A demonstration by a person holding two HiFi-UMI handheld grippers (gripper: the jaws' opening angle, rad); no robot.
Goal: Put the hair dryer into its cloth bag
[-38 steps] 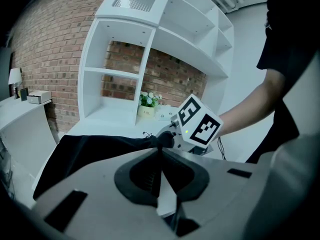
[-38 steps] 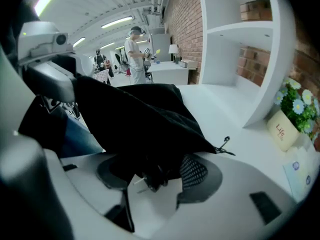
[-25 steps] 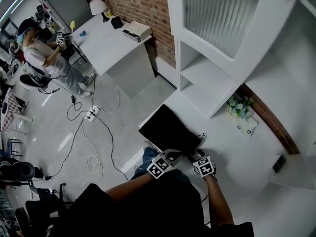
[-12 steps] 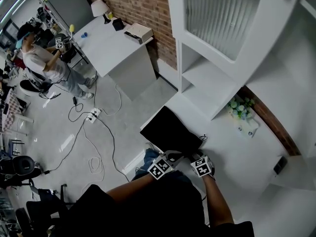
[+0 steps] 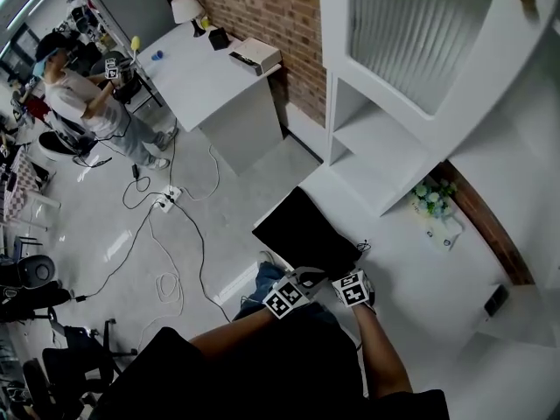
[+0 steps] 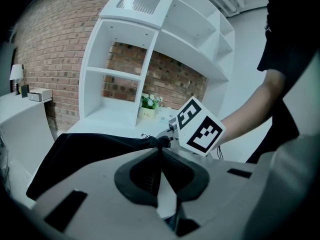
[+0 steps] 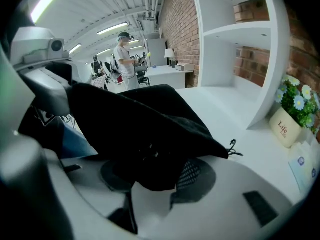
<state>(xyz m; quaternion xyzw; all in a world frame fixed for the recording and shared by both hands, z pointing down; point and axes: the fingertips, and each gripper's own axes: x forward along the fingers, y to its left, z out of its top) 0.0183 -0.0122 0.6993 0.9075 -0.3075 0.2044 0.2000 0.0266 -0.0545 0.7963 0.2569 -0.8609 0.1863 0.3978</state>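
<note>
The black cloth bag (image 5: 303,233) lies flat on the white table (image 5: 411,269), its near edge at my grippers. My left gripper (image 6: 161,145) is shut, pinching a bunched corner of the bag (image 6: 85,151) at its fingertips. My right gripper (image 7: 150,164) sits just to its right, its marker cube (image 6: 200,130) close by. Its jaws have just been closing, and a thick fold of the bag (image 7: 145,124) drapes over them and fills the gap between the pads. No hair dryer shows in any view.
A white shelf unit (image 5: 385,147) rises at the table's far side, with a small flower pot (image 5: 426,195) and a white packet (image 5: 446,233) near it. The bag's drawstring (image 7: 234,147) trails on the table. Cables (image 5: 166,234) lie on the floor; a person (image 5: 83,103) stands far off.
My right gripper has shifted a little to the left, closer to the left gripper and the bag's edge. The left gripper and the bag have kept their place.
</note>
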